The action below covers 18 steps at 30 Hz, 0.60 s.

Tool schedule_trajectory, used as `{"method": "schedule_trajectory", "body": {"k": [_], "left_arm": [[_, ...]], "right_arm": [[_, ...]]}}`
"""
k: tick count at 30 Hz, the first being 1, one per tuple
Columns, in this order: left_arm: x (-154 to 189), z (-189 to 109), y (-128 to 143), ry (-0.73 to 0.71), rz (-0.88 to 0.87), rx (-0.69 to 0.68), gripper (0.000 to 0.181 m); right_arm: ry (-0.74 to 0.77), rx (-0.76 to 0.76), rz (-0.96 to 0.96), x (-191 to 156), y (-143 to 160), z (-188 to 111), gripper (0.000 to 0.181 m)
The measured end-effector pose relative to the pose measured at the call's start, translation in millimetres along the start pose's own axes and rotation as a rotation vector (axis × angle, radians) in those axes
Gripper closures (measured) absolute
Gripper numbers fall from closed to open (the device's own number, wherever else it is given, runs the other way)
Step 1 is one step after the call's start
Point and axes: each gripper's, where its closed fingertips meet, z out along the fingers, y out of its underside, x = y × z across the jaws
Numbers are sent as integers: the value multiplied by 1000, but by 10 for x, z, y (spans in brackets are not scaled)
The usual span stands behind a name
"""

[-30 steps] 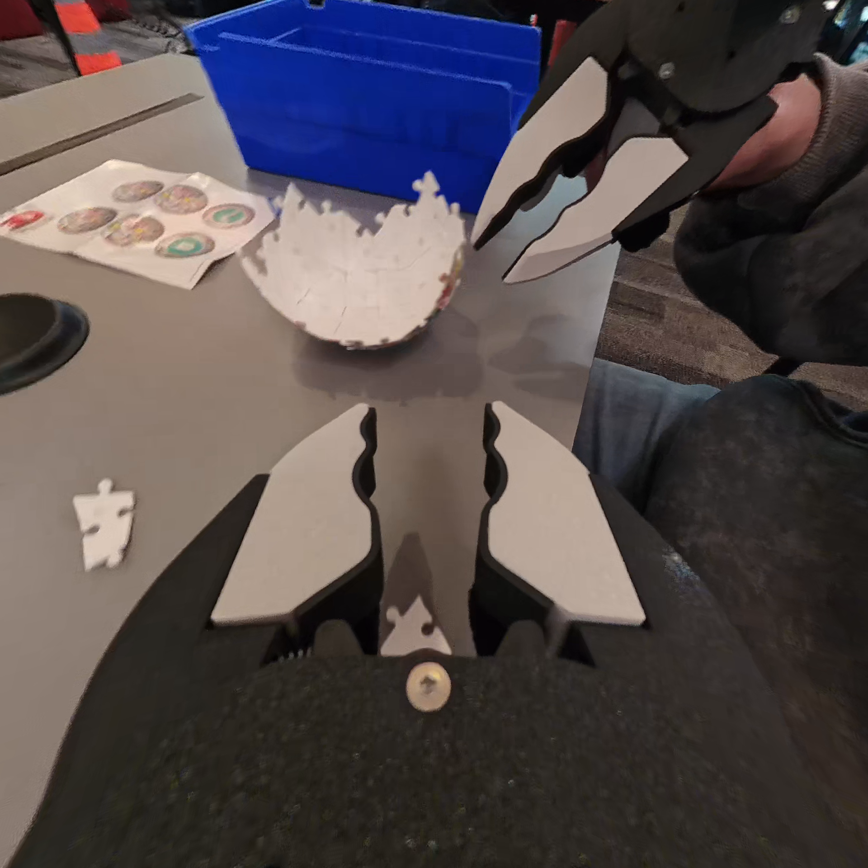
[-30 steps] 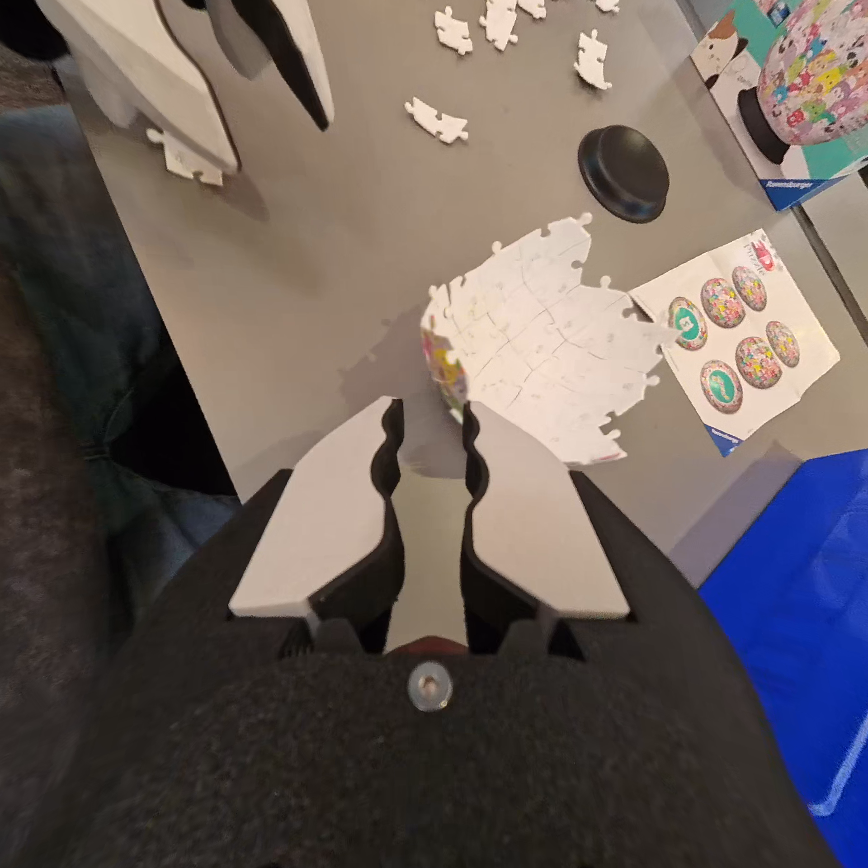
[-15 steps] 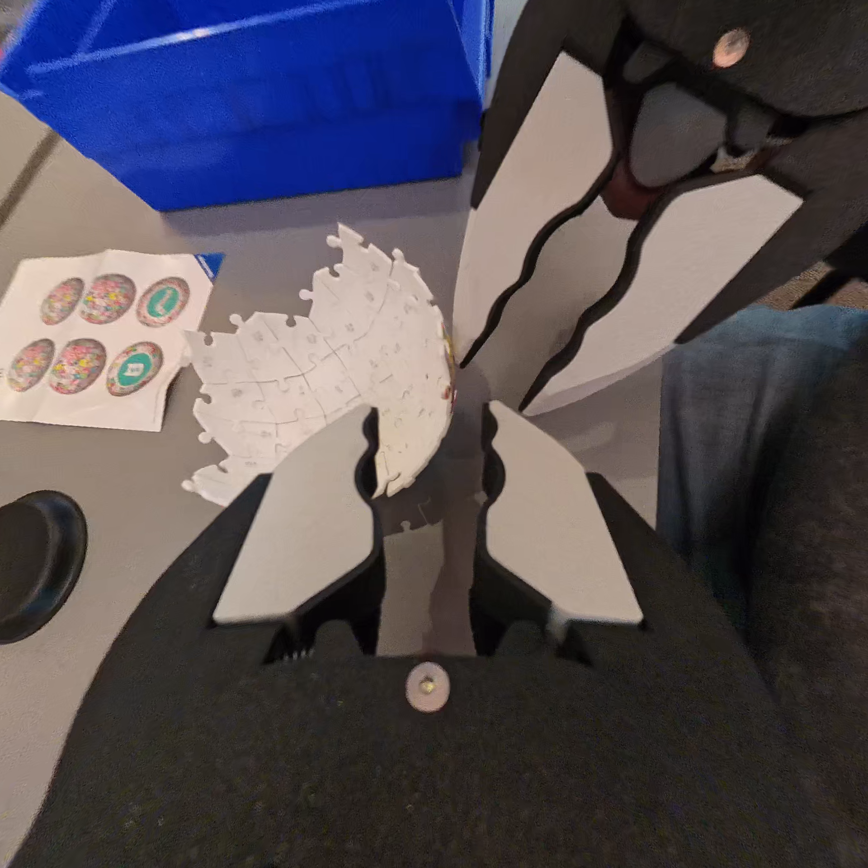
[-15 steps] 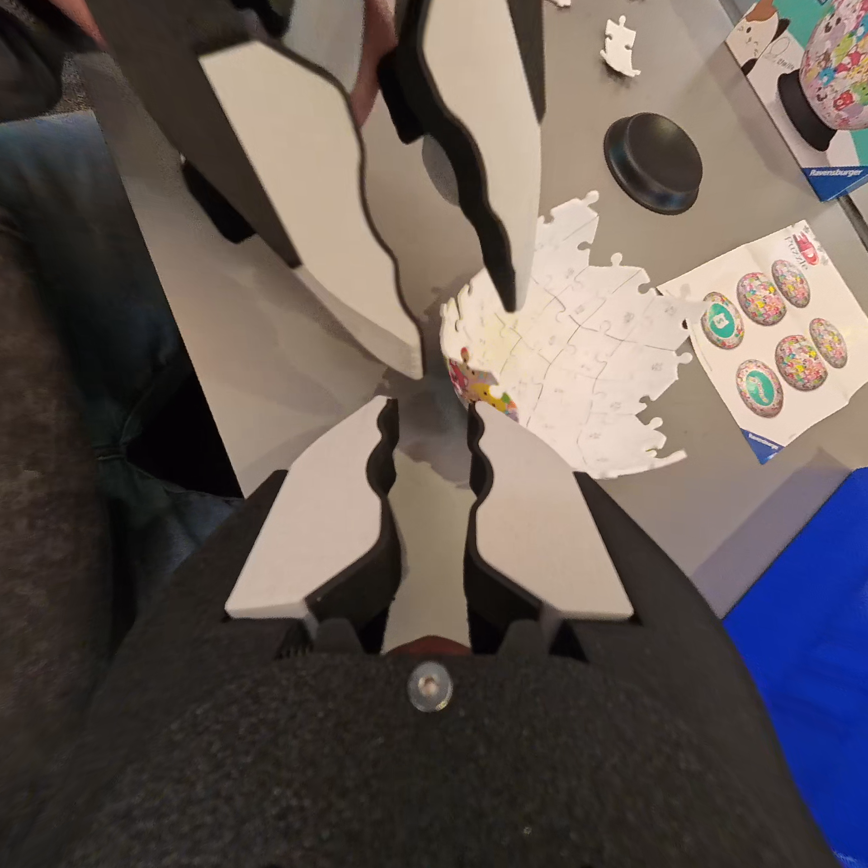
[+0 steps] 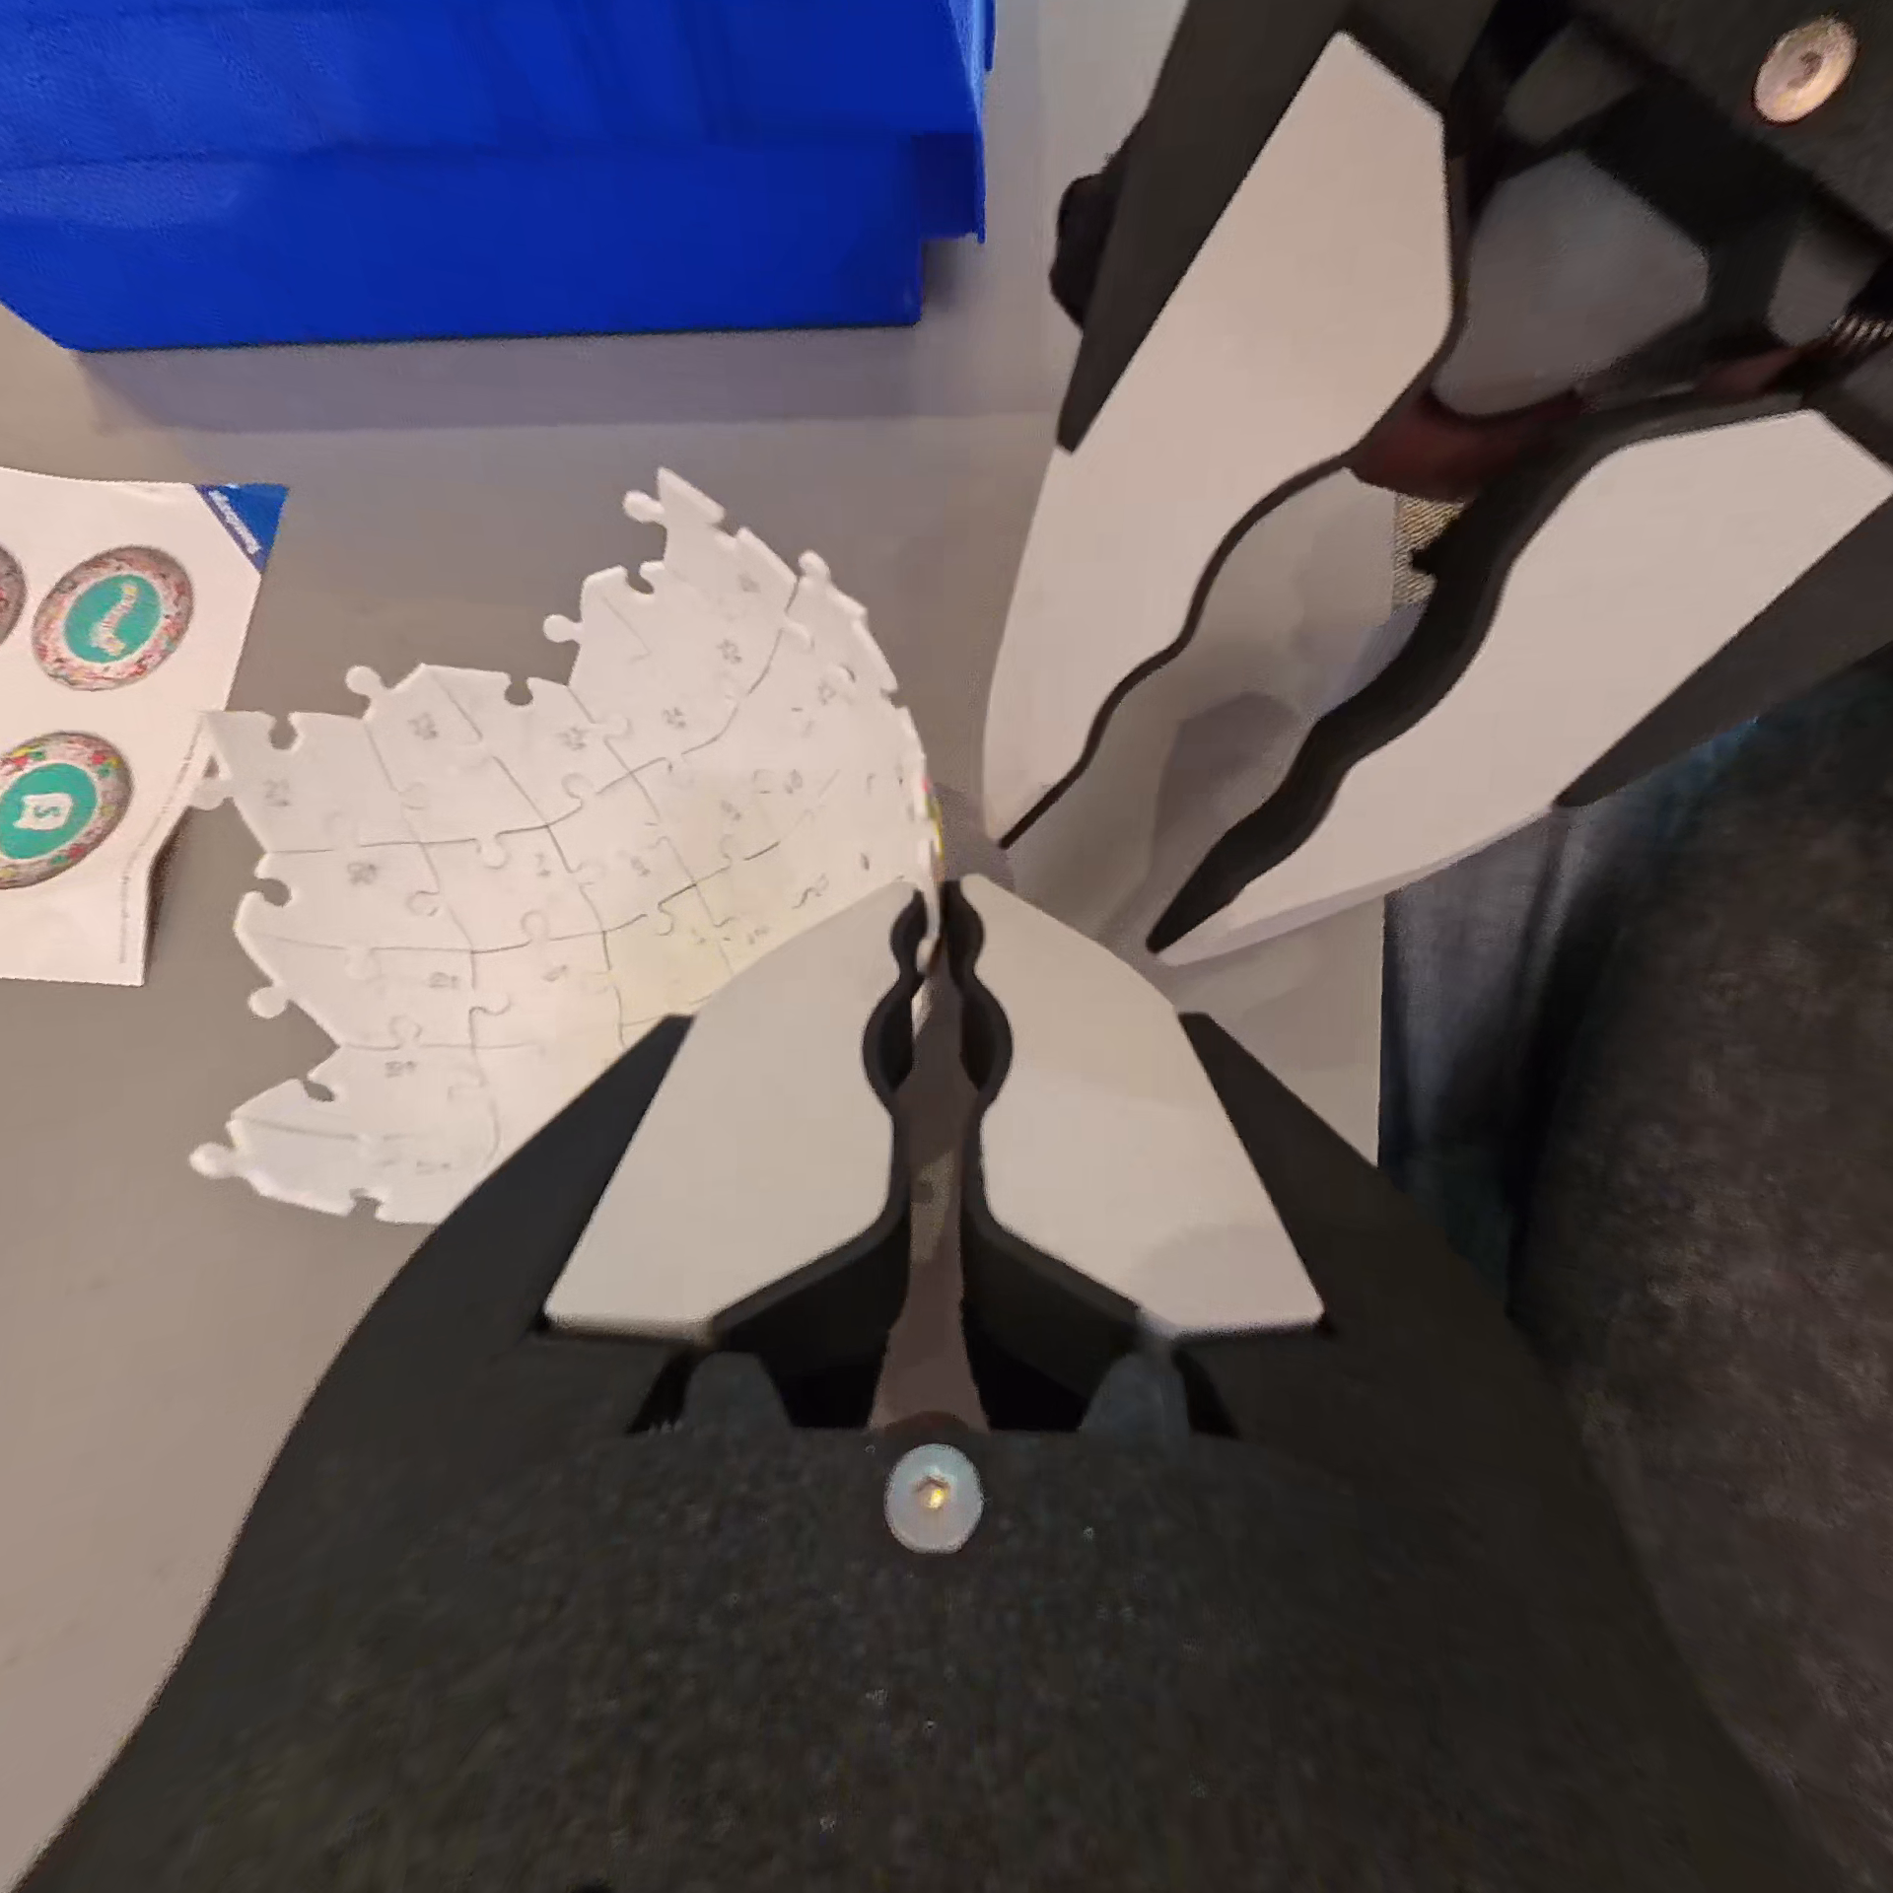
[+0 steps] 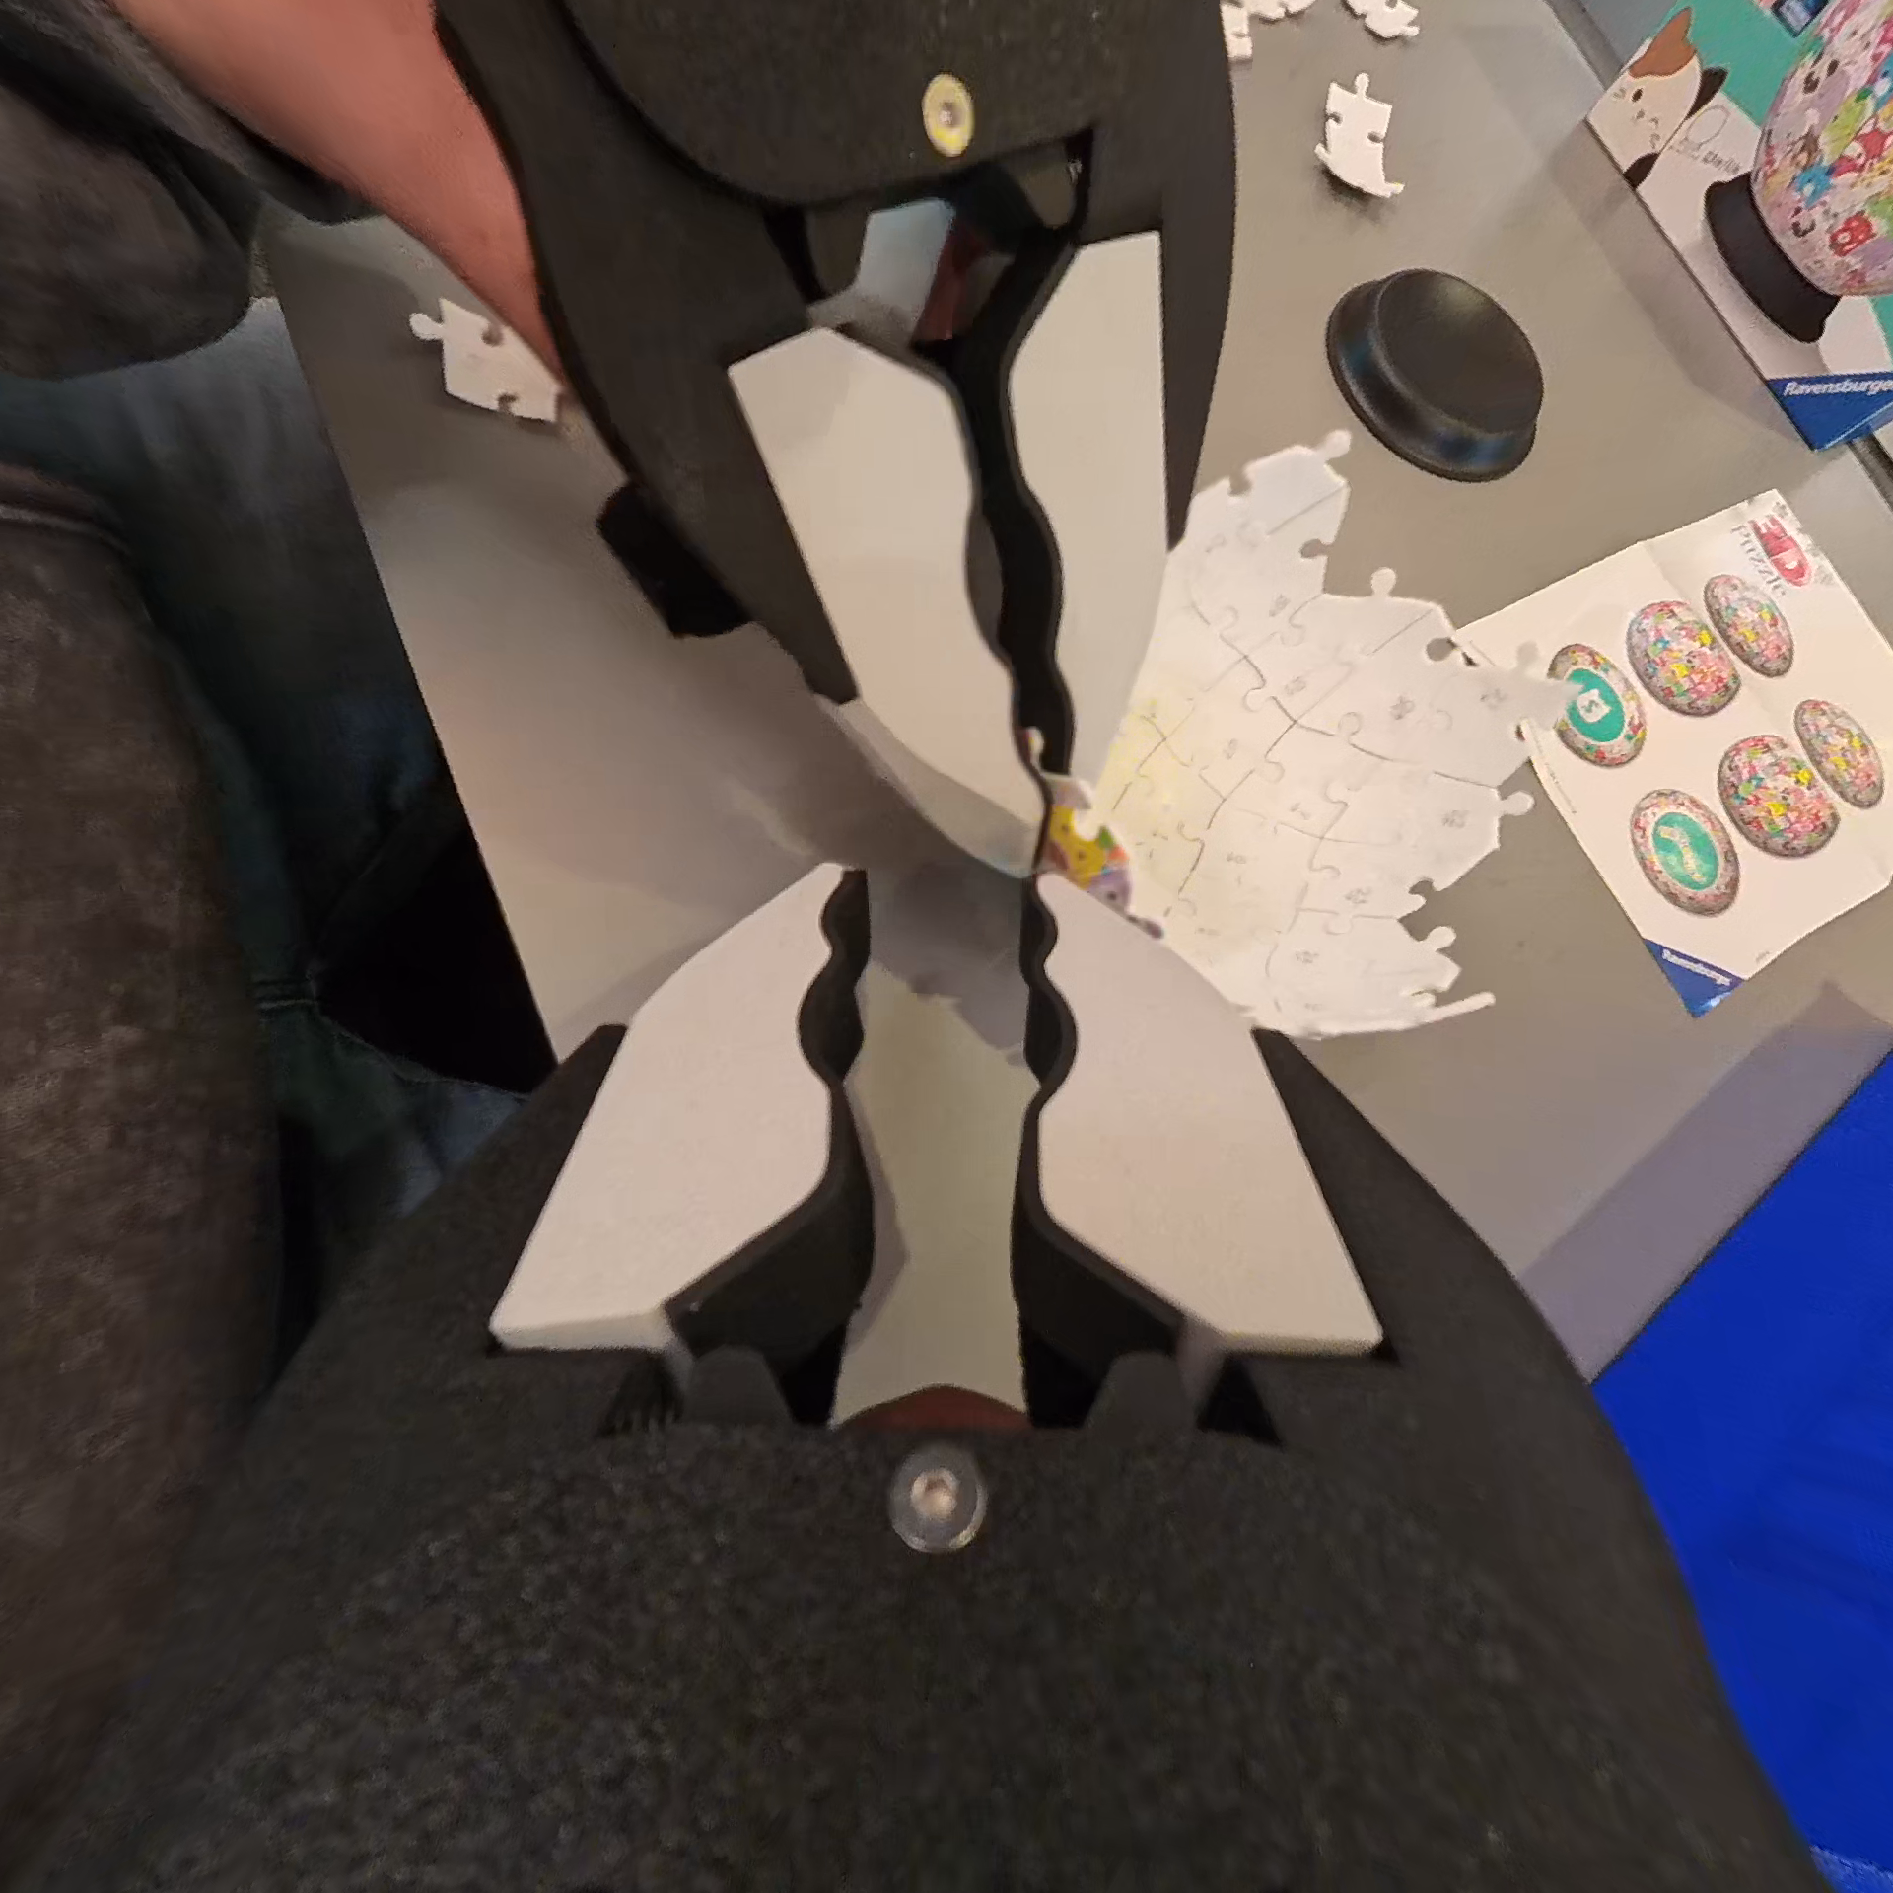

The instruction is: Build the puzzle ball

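The partly built puzzle ball is a curved shell, white inside and coloured outside, lying tilted on the grey table. It also shows in the right wrist view. My left gripper is shut on the shell's near rim, and it reaches in from the top of the right wrist view. My right gripper is open and empty, its tips just beside the shell's coloured outer side, close to the left gripper's tips. It shows at the upper right of the left wrist view.
A blue bin stands behind the shell. A printed leaflet lies beside it. A black round stand, a puzzle box and loose white pieces lie farther off. The table edge and a person's legs are close. Both grippers' tips are close together, under 4 cm apart.
My left gripper has moved up to the shell and shut on its rim. My right gripper has come closer to the same spot and stays open.
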Motion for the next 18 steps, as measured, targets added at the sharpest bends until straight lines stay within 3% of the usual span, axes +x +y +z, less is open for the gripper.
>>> {"method": "schedule_trajectory", "body": {"k": [11,18], "left_arm": [[78,-296,-1,246,-115,71,179],[110,-510,83,361,-111,88,179]], "right_arm": [[31,85,49,9,160,-484,153],[-39,52,-151,-38,-112,-492,152]]}}
